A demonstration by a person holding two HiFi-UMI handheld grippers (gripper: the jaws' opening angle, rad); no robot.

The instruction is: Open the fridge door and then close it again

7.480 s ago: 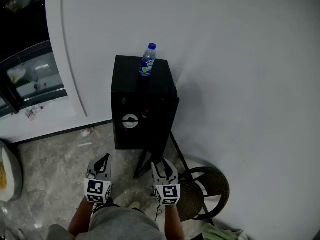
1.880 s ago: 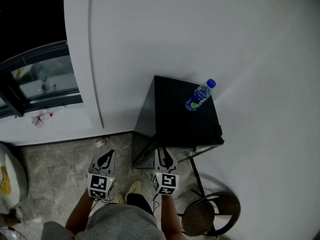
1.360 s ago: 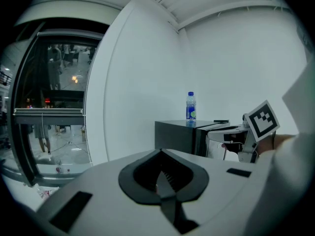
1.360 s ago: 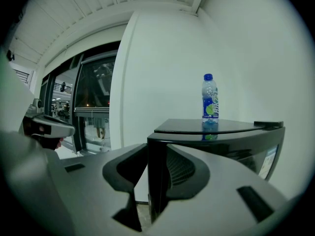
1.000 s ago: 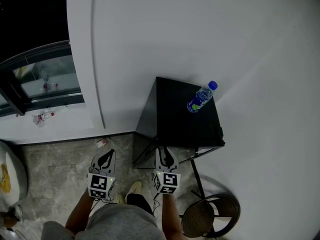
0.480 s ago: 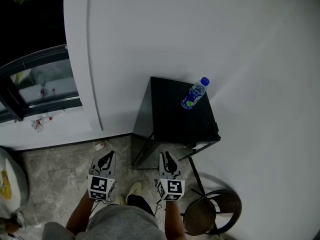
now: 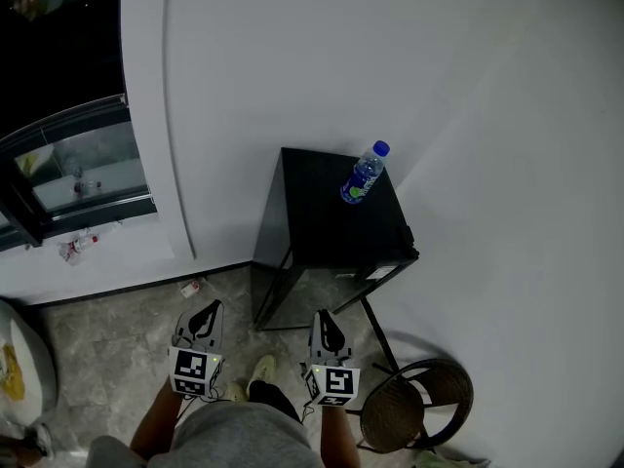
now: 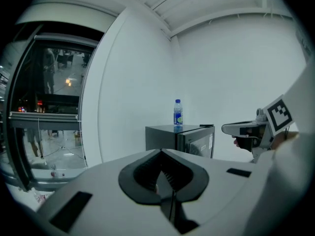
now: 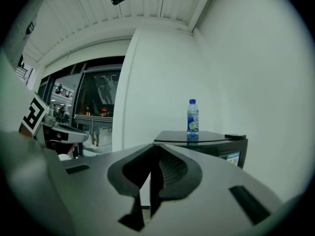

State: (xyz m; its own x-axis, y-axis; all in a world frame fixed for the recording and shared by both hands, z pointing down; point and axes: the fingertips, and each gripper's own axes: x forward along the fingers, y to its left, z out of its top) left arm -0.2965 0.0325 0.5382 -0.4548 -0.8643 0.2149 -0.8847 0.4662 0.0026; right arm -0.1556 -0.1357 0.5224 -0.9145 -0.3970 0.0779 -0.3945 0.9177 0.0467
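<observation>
Looking down in the head view, the black fridge (image 7: pixel 327 227) stands against the far wall, a water bottle (image 7: pixel 363 175) on top; the left gripper (image 7: pixel 202 322) and right gripper (image 7: pixel 325 325) hover near, apart from it. Left gripper view: jaws pressed together, empty. Right gripper view: jaws have just been closing (a slit remains), nothing between.

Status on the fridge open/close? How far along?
Done: can't say. The fridge door looks shut, which alone doesn't show whether it was opened. In hand: nothing. The left tool is shut and empty, and the right tool has just been closing to a narrow gap, nothing between. Both hang short of the fridge. Left: if unopened, the whole open-and-close.
</observation>
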